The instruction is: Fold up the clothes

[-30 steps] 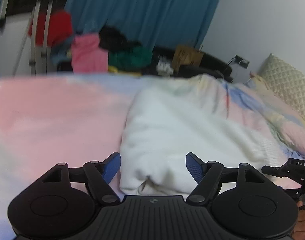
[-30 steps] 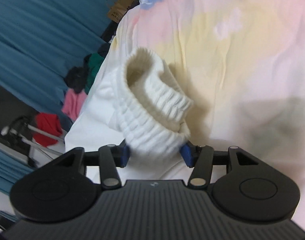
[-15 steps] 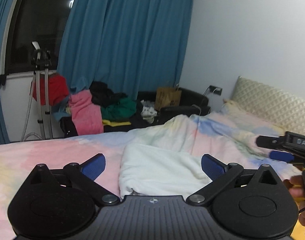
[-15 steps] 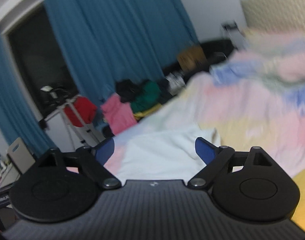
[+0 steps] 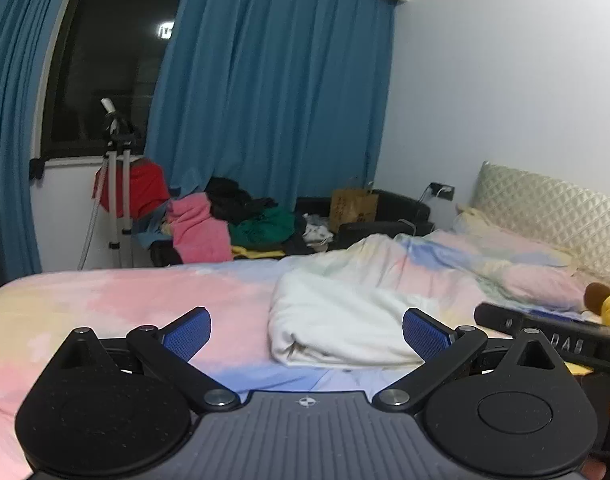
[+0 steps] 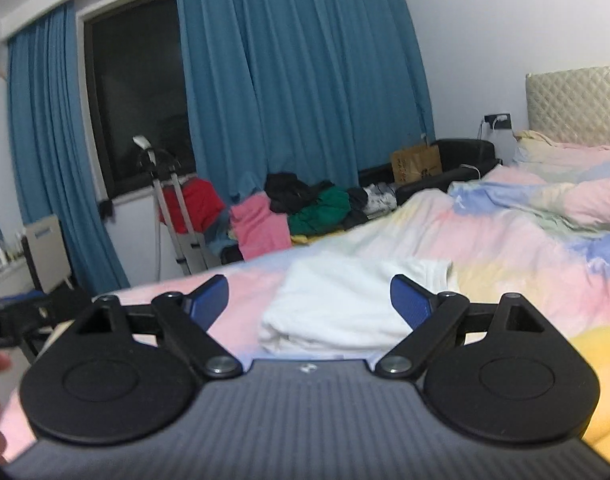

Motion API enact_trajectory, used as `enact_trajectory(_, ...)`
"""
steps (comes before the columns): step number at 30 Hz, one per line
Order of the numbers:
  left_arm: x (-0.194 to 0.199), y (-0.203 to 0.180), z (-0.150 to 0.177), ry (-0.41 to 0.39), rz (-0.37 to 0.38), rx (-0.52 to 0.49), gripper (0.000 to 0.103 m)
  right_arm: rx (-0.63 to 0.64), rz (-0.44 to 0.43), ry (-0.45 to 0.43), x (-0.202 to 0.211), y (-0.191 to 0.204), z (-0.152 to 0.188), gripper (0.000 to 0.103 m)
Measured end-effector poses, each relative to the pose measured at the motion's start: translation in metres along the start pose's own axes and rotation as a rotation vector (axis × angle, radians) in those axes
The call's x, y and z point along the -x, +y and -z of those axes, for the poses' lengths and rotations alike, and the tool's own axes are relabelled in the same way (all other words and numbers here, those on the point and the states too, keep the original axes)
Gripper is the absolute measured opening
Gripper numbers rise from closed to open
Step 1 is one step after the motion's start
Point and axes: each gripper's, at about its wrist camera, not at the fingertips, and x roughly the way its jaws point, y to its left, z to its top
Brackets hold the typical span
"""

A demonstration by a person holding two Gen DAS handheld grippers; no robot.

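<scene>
A white garment (image 5: 337,316) lies folded in a flat bundle on the pastel bed cover (image 5: 105,300). It also shows in the right wrist view (image 6: 345,304). My left gripper (image 5: 307,330) is open and empty, held back from the garment and level with the bed. My right gripper (image 6: 309,302) is open and empty too, pulled back from the bundle. The right gripper's body shows at the right edge of the left wrist view (image 5: 553,332).
A pile of clothes (image 5: 225,220) in red, pink, black and green lies beyond the bed under blue curtains (image 5: 273,100). A tripod stand (image 5: 113,184) stands by the window. A quilted headboard (image 5: 557,216) and a yellow plush toy (image 5: 609,304) are at the right.
The right gripper let go of the white ribbed cuff and opened wide. Both grippers lifted and drew back from the garment, which now lies folded on the bed.
</scene>
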Motion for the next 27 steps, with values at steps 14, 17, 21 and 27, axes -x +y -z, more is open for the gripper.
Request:
enact_trajectory(14,-0.028,0.011,0.039,0.033,-0.016,0.014,0.103,0.069,0.129,0.064,-0.024,0.01,0.054,0.089)
enact_trajectory(17,-0.031,0.009,0.042,0.032,-0.017,0.007,0.103,0.07,0.145,0.068,-0.026,0.01,0.056,0.089)
enact_trajectory(21,-0.035,0.011,0.045,0.047,-0.014,0.01,0.103,0.072,0.166,0.072,-0.028,0.01,0.058,0.089)
enact_trajectory(27,-0.039,0.013,0.048,0.06,-0.029,0.003,0.103,0.071,0.178,0.073,-0.027,0.01,0.059,0.089)
